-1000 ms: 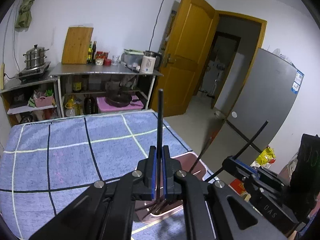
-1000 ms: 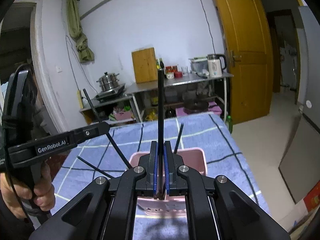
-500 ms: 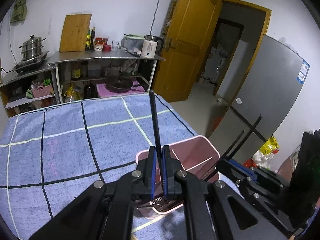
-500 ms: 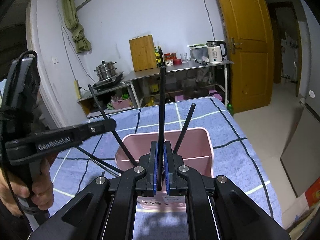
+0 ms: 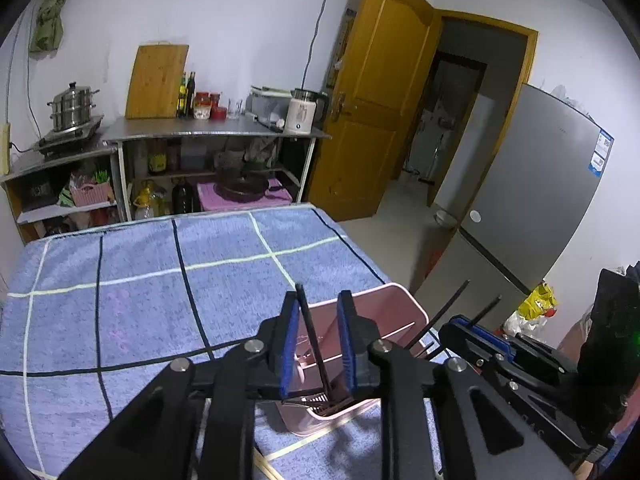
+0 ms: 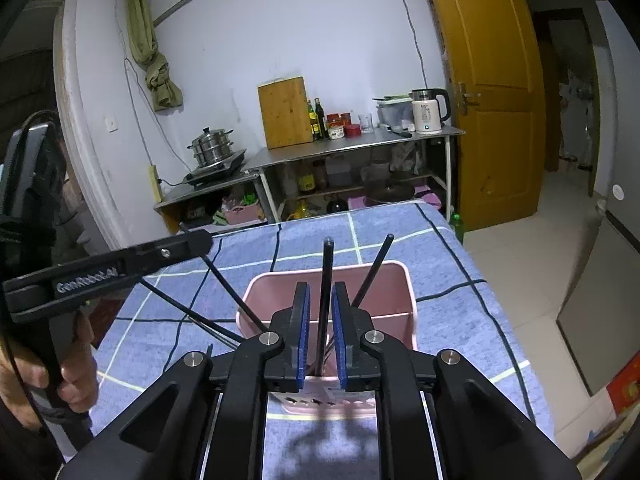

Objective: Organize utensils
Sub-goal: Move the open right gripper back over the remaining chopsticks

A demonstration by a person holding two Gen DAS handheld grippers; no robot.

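A pink utensil basket [image 5: 404, 300] is seen low in the frame, right of centre, on a blue checked cloth [image 5: 160, 280]. The left gripper [image 5: 318, 344] is held above it with jaws spread, a black utensil handle [image 5: 310, 332] standing loose between them. In the right wrist view the right gripper [image 6: 319, 332] is likewise parted around an upright black handle [image 6: 326, 280] inside the basket [image 6: 392, 292], at lower centre. Another handle [image 6: 374, 272] leans to the right.

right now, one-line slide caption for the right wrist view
Open right gripper around a black utensil handle standing in the pink plastic caddy.
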